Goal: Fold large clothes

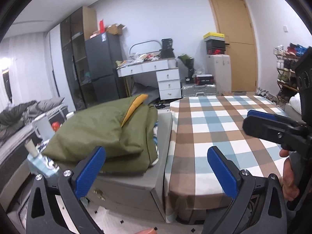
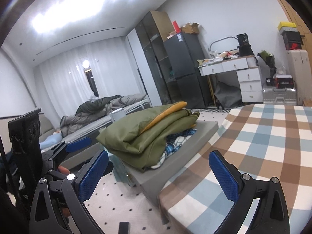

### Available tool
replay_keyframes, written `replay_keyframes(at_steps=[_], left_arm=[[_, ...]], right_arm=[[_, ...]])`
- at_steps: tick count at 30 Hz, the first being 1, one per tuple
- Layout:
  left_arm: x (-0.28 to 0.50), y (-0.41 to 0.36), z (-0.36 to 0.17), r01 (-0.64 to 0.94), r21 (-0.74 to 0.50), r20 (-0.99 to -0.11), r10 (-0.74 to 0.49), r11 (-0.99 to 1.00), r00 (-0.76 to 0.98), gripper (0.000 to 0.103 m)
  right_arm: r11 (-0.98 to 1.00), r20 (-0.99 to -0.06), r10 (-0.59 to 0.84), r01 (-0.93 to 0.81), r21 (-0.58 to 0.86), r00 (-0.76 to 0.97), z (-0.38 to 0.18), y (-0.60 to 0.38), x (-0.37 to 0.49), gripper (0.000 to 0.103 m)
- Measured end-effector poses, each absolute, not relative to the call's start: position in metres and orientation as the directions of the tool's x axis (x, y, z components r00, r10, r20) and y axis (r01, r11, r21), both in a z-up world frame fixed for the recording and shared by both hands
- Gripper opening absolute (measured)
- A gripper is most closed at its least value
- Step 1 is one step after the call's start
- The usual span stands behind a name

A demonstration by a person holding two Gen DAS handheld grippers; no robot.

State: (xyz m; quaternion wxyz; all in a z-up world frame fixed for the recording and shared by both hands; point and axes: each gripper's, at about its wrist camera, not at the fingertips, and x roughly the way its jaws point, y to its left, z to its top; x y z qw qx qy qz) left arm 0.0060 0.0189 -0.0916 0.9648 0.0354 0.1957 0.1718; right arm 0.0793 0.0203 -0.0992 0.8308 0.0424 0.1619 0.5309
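A folded olive-green garment with a mustard-yellow lining (image 1: pixel 105 132) (image 2: pixel 148 130) lies on top of a blue-and-white checked cloth (image 2: pixel 177 144) on a grey padded bench (image 1: pixel 136 183) (image 2: pixel 206 128). To the right of the bench stands a table under a brown, blue and white checked cloth (image 1: pixel 220 132) (image 2: pixel 253 148). My left gripper (image 1: pixel 156 167) is open, hanging in front of the bench and the table's near edge, holding nothing. My right gripper (image 2: pixel 159 171) is open too, above the gap between bench and table. The right gripper (image 1: pixel 273 124) also shows over the table in the left wrist view.
A bed with grey bedding (image 2: pixel 101 109) lies at the left. A dark fridge (image 1: pixel 103 66), a white desk with drawers (image 1: pixel 156 72), a silver suitcase (image 1: pixel 198 91) and a wooden door (image 1: pixel 234 42) line the far wall. A shoe rack (image 1: pixel 286 68) stands at the right.
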Motion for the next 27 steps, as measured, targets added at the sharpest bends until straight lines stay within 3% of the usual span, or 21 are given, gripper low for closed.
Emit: replay_keyframes(at_steps=[9, 27], left_arm=[[0.005, 0.038, -0.101, -0.424, 0.059, -0.427, 0.406, 0.904, 0.808, 0.102], [0.005, 0.058, -0.108, -0.471, 0.004, -0.432, 0.426, 0.882, 0.795, 0.102]], right_arm=[[0.432, -0.236, 0.893, -0.877, 0.212, 0.383, -0.107, 0.017, 0.075, 0.103], [0.431, -0.275, 0.886, -0.884, 0.184, 0.374, -0.113, 0.029, 0.068, 0.103]])
